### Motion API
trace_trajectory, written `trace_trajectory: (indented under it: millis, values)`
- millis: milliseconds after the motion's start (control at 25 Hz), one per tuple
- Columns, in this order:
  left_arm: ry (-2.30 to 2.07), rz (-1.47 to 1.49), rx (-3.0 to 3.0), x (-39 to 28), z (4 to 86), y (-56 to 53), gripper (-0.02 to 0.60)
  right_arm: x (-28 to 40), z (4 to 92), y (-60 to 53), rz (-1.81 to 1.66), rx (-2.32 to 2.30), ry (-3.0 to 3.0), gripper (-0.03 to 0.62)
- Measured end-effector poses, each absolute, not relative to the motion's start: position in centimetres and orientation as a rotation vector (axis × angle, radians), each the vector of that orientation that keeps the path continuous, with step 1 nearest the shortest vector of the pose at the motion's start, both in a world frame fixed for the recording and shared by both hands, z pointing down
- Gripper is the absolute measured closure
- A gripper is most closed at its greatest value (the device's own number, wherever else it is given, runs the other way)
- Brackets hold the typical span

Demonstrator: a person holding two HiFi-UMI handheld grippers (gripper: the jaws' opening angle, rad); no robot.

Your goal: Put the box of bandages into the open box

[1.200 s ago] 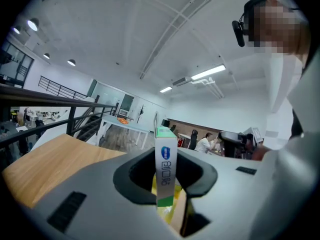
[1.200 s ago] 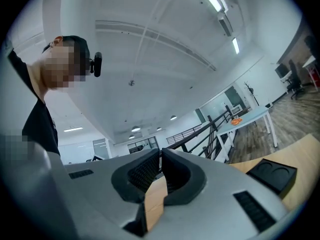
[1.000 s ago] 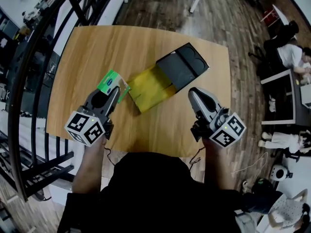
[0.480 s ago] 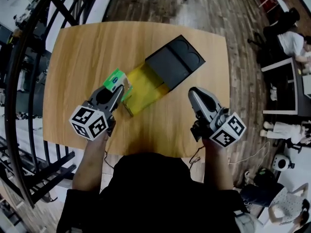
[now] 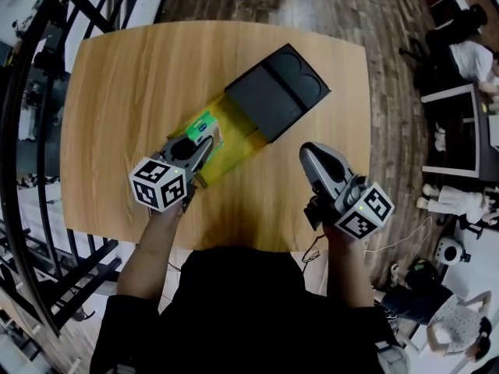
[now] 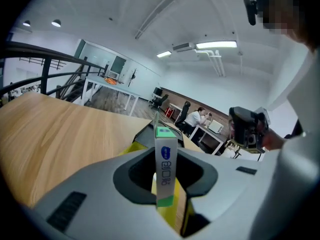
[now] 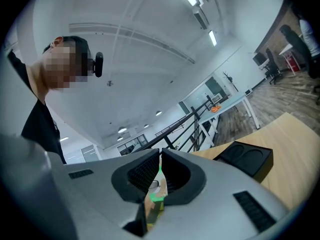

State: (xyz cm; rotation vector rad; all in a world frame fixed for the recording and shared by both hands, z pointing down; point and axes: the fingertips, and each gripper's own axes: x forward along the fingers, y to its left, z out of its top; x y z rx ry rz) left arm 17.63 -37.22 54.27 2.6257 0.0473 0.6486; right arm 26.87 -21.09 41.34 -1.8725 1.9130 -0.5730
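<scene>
The box of bandages, green and white, is pinched edge-on between the jaws of my left gripper, which is shut on it. In the left gripper view the bandage box stands upright between the pads. It hangs over the near left end of the open box's yellow inside. That box's black lid lies folded back beyond it. My right gripper hovers over the table's front right, shut with nothing in it; its jaws meet with only a thin slit.
The wooden table has a front edge close to my body. A black railing runs along the left, with wooden floor beyond. People sit at desks to the right. The other gripper shows in the left gripper view.
My left gripper has carried the bandage box right and forward, from the bare table left of the open box to over its yellow inside. The right gripper has stayed put.
</scene>
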Motion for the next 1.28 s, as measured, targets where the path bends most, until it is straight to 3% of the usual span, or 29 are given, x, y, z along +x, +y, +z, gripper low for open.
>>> trace_trajectory:
  millis: [880,1280]
  values:
    - [0.16,0.963,2.479,19.9,64.0,-34.3,0.48,28.1,42.5,-17.9,-0.621,-1.924,1.853,0.554]
    - [-0.035,1.085,2.667,19.0,63.3,-37.9,0.348,28.1,42.1,-18.2,-0.618,-1.91,1.866,0.554]
